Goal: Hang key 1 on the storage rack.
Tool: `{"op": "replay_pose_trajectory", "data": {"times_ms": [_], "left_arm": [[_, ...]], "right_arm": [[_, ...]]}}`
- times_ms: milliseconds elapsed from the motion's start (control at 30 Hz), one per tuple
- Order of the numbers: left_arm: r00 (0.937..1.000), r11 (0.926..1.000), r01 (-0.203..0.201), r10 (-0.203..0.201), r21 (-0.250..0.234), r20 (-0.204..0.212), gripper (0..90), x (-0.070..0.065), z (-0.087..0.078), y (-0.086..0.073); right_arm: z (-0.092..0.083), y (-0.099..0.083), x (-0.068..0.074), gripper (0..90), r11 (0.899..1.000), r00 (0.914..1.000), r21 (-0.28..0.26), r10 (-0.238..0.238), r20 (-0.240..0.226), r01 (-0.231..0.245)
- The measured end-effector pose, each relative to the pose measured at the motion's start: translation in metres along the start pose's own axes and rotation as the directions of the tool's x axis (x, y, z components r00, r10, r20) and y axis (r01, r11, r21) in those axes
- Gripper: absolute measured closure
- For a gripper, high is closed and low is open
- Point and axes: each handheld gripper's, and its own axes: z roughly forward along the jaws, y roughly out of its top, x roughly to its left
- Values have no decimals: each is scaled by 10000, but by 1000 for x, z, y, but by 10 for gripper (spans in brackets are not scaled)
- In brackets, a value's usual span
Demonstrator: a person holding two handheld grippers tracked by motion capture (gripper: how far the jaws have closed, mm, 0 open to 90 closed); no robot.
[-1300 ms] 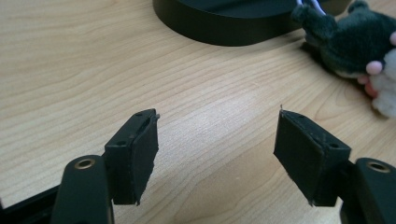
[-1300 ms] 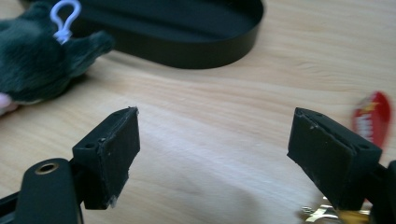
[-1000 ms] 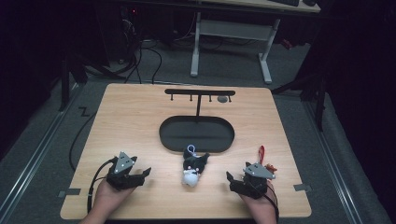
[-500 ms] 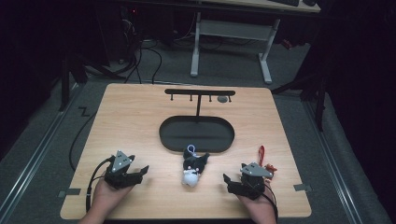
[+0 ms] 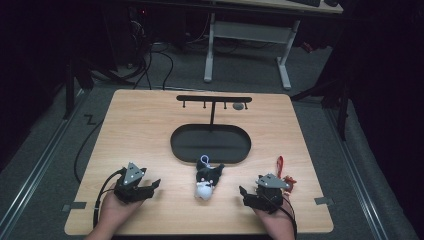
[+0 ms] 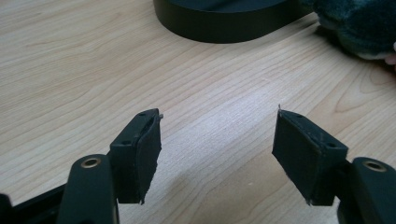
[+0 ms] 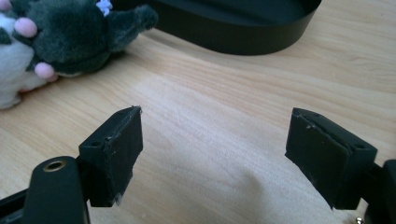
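Observation:
A small plush toy (image 5: 206, 181), dark on top and white below with a blue loop, lies on the wooden table (image 5: 140, 130) just in front of a black oval tray (image 5: 210, 144). My left gripper (image 5: 151, 186) rests near the front left, open, with bare wood between its jaws (image 6: 217, 116). My right gripper (image 5: 246, 194) sits at the front right, open. Its jaws have just been closing a little, and nothing is between them (image 7: 217, 116). The plush toy (image 7: 60, 37) lies ahead and to the left of the right gripper. An edge of the plush toy (image 6: 364, 23) lies to the far right of the left gripper.
A black T-shaped stand with hooks (image 5: 214, 99) rises from the tray's far side. A small grey object (image 5: 238, 106) hangs from one hook. A red strap (image 5: 281, 167) lies beside the right gripper. Desk legs and cables stand on the floor beyond the table.

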Motion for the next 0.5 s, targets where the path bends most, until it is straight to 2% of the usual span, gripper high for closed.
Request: {"op": "replay_pose_trajectory", "data": {"times_ms": [233, 333, 500], "left_arm": [[9989, 9991, -385, 380, 176, 260, 353, -1, 3, 2], [9981, 9987, -513, 510, 77, 353, 371, -1, 2, 2], [9947, 9974, -714, 721, -119, 732, 432, -1, 0, 0]], "right_arm": [[2, -2, 2, 194, 9990, 9999, 450, 81, -135, -75], [2, 0, 2, 194, 9972, 9999, 752, -42, -147, 53], [-5, 9, -2, 212, 9926, 9997, 1208, 179, -180, -155]]}}
